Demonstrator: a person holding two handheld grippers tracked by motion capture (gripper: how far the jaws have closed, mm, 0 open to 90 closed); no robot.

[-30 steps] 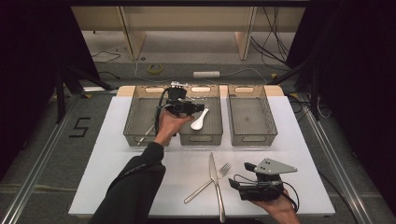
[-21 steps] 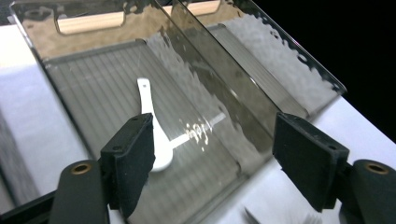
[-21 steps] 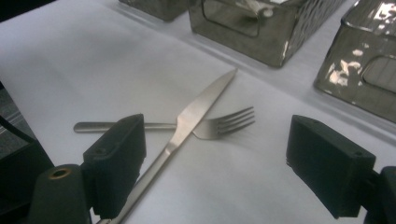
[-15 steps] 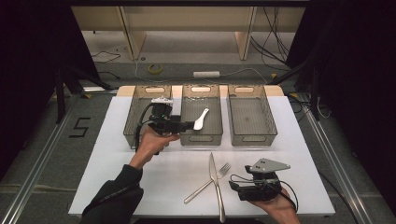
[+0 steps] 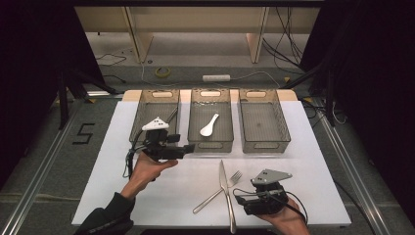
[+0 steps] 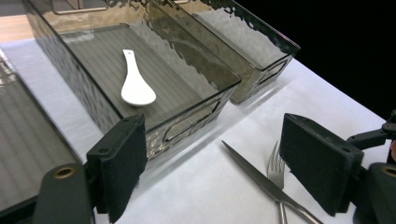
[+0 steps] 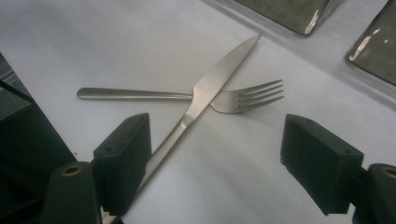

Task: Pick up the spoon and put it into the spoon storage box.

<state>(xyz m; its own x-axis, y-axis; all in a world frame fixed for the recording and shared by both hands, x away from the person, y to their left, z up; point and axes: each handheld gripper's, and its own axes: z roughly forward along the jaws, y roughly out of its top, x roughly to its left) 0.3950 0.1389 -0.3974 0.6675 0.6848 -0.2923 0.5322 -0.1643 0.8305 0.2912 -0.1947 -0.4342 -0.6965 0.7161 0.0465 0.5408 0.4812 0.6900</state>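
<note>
The left gripper, jaws just widened with nothing between them, hovers by the left bin's near rim; a low swing could clip it. The spoon lies in the middle bin. On the mat, knife crosses fork, so lifting 1 may drag the other. The right gripper, released and empty, has open mat ahead but the near edge is close.

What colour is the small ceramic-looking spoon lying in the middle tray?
White. The spoon shows best in the left gripper view, against the tray's dark grey floor.
</note>
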